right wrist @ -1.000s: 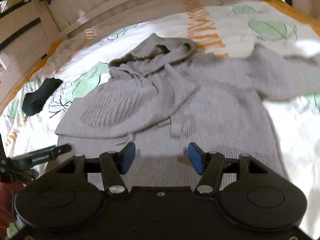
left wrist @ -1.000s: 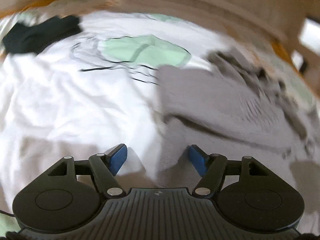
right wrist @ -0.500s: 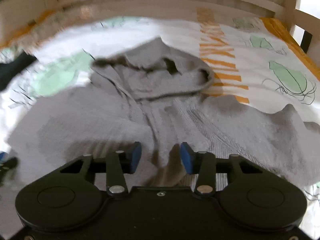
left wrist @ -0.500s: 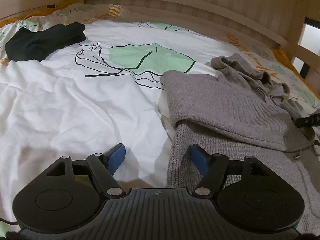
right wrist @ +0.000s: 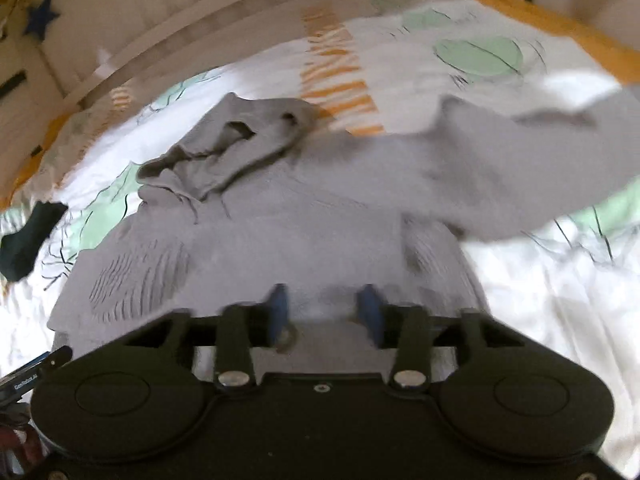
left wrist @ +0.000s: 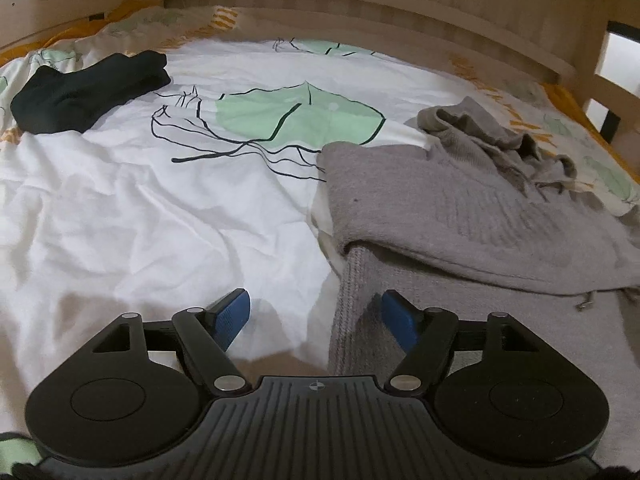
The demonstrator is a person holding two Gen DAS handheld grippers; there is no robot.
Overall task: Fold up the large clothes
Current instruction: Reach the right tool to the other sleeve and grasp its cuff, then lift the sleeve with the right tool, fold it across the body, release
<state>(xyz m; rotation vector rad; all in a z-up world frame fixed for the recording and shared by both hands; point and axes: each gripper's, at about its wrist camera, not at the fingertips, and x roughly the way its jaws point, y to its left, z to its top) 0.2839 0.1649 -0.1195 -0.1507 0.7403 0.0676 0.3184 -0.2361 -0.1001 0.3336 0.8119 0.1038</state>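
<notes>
Both grippers — left (left wrist: pixel 316 316), right (right wrist: pixel 323 308) — gape over grey hoodie (left wrist: pixel 460 216)

I see a grey knitted hoodie (left wrist: pixel 472 216) with a ribbed texture, lying on a white duvet cover (left wrist: pixel 140 216) printed with pale green leaves outlined in black, plus orange stripes and an orange border. Upper left in my left view lies a black garment (left wrist: pixel 88 92). My gripper pads (left wrist: pixel 230 318) are blue, their bodies black. The bed frame (left wrist: pixel 360 12) is pale wood.

One grey hoodie (left wrist: pixel 460 216), one black garment (left wrist: pixel 88 92), one printed duvet (left wrist: pixel 140 208) — two grippers, left (left wrist: pixel 316 316), right (right wrist: pixel 324 308).
</notes>
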